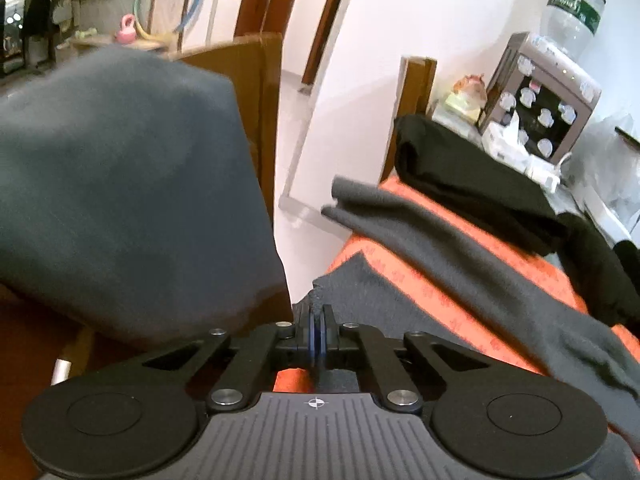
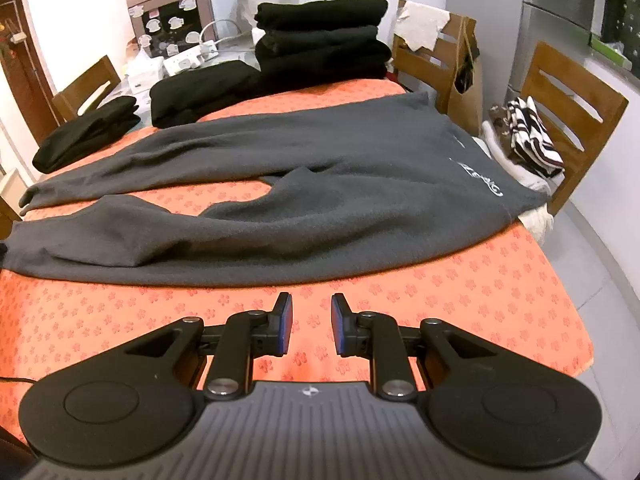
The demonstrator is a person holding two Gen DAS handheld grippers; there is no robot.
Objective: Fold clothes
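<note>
While the left gripper (image 1: 319, 320) pinches a trouser hem (image 1: 320, 294), the right gripper (image 2: 311, 322) hovers part-open, empty, above the table (image 2: 460, 312).

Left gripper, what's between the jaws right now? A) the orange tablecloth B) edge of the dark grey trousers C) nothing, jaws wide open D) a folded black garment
B: the left gripper is shut with a puckered bit of the dark grey trousers pinched between its pads, at the near leg's end.
</note>
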